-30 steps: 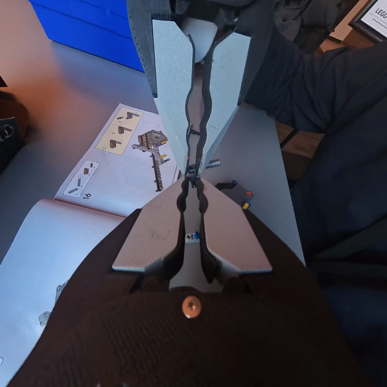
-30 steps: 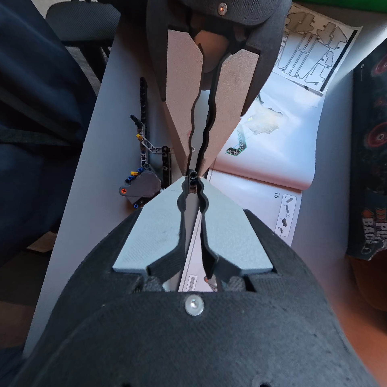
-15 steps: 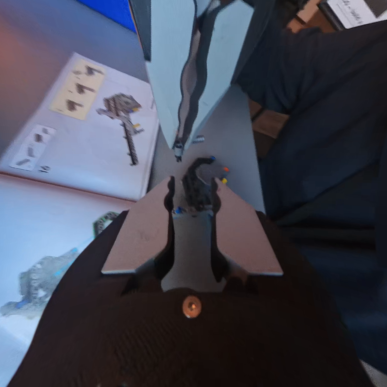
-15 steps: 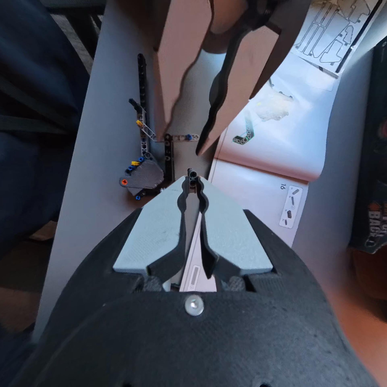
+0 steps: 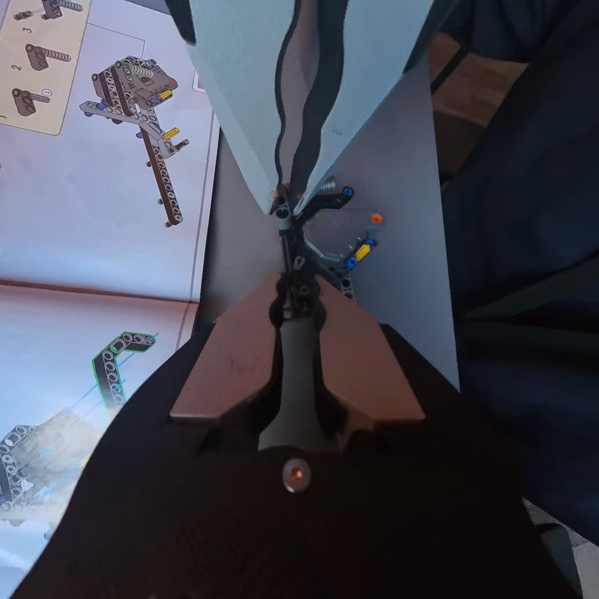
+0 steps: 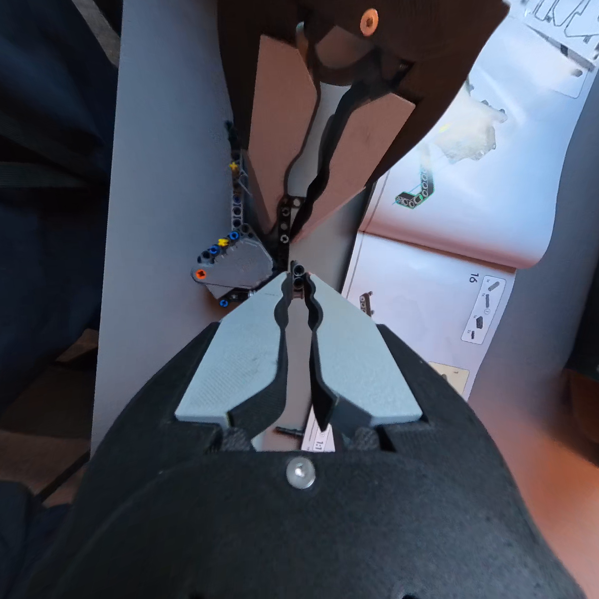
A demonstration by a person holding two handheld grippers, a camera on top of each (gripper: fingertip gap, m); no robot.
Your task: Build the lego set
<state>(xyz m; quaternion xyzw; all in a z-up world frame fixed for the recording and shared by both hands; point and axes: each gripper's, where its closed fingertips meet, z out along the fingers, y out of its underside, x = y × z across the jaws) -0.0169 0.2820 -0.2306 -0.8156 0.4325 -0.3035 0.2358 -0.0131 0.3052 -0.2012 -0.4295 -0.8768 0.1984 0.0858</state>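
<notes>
The part-built lego model lies on the grey table (image 6: pixel 162 162): a grey motor block (image 6: pixel 240 265) with orange, blue and yellow pins, and a black beam (image 6: pixel 284 223). My left gripper (image 5: pixel 299 291), with brown fingers, is down on the model with its jaws closed round the black beam (image 5: pixel 299 285); it also shows in the right wrist view (image 6: pixel 280 233). My right gripper (image 6: pixel 296 279), with grey fingers, is shut on a small black connector (image 6: pixel 296 269), held just short of the beam's end. It comes in from above in the left wrist view (image 5: pixel 285 207).
The open instruction booklet (image 5: pixel 97 194) lies beside the model and also shows in the right wrist view (image 6: pixel 437 291). A small metal spring (image 5: pixel 329 185) and a loose black pin (image 6: pixel 288 431) lie on the table. A person in dark blue clothing (image 5: pixel 534 227) sits at the table edge. My hands' fingertips stand some 4 cm from each other.
My left gripper let go of the small connector, opened, dropped to the model and closed round the black beam. My right gripper kept the connector and came down toward the beam.
</notes>
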